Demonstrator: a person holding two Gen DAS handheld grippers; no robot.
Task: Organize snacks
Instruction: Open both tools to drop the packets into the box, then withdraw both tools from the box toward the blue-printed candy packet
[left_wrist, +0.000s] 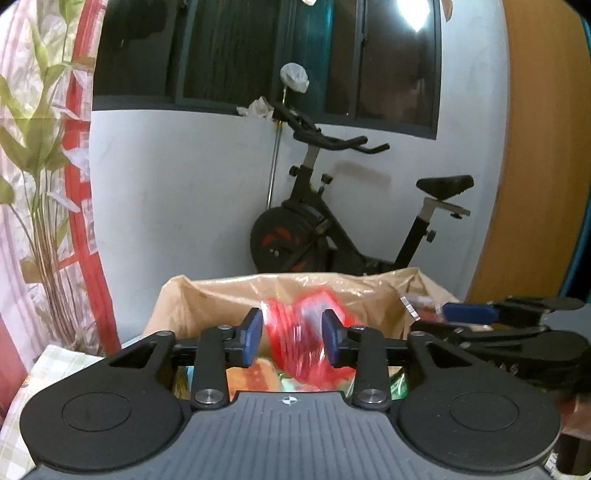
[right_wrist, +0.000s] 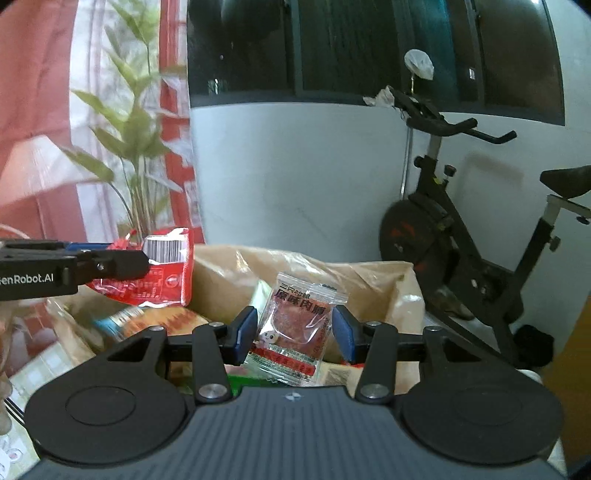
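My left gripper (left_wrist: 291, 338) is shut on a red snack packet (left_wrist: 304, 343), blurred by motion, above a box lined with a tan plastic bag (left_wrist: 207, 299). In the right wrist view the same red packet (right_wrist: 162, 273) with a barcode hangs from the left gripper (right_wrist: 144, 258) at the left. My right gripper (right_wrist: 293, 330) is shut on a clear packet of dried meat (right_wrist: 295, 332) with red print, held upright over the bag (right_wrist: 369, 288). The right gripper (left_wrist: 469, 314) shows side-on at the right of the left wrist view. Other snacks (right_wrist: 162, 321) lie in the bag.
An exercise bike (left_wrist: 332, 229) stands behind the box against a white wall under a dark window. A plant (right_wrist: 136, 147) and red-and-white curtain are at the left. A wooden panel (left_wrist: 535, 147) is at the right.
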